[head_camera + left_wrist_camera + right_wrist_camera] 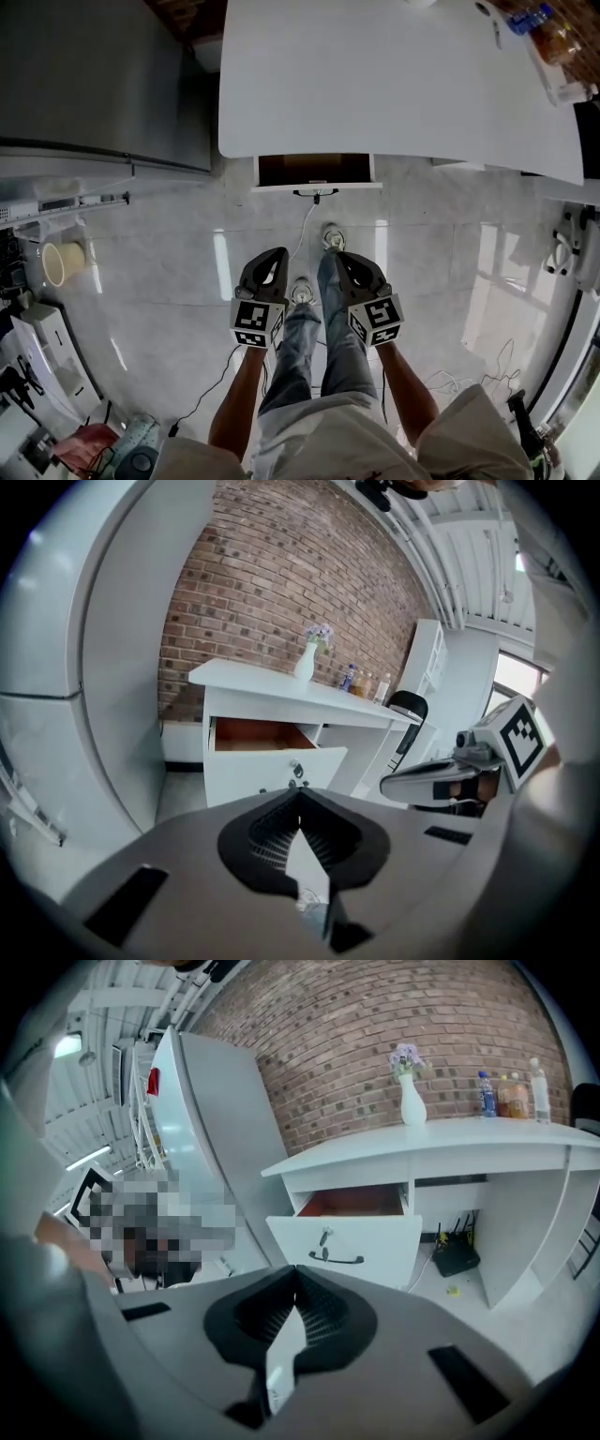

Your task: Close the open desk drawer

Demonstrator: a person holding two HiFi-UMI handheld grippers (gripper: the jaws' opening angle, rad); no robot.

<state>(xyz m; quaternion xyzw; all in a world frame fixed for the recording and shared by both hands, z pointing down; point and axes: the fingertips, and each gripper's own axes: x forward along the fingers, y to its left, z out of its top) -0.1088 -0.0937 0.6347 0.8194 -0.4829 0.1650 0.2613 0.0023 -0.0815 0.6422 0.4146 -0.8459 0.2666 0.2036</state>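
Note:
The white desk has one drawer pulled open, its wooden inside showing and a dark handle on its white front. Both grippers hang over the floor a good way short of it, apart from the drawer. My left gripper is shut with nothing in it, and so is my right gripper beside it. The left gripper view looks past the closed left gripper at the open drawer. Ahead of the closed right gripper in its own view stands the drawer.
A tall grey refrigerator stands left of the desk. A vase and bottles sit on the desk top. A router with cables lies under the desk. The person's legs and shoes are between the grippers.

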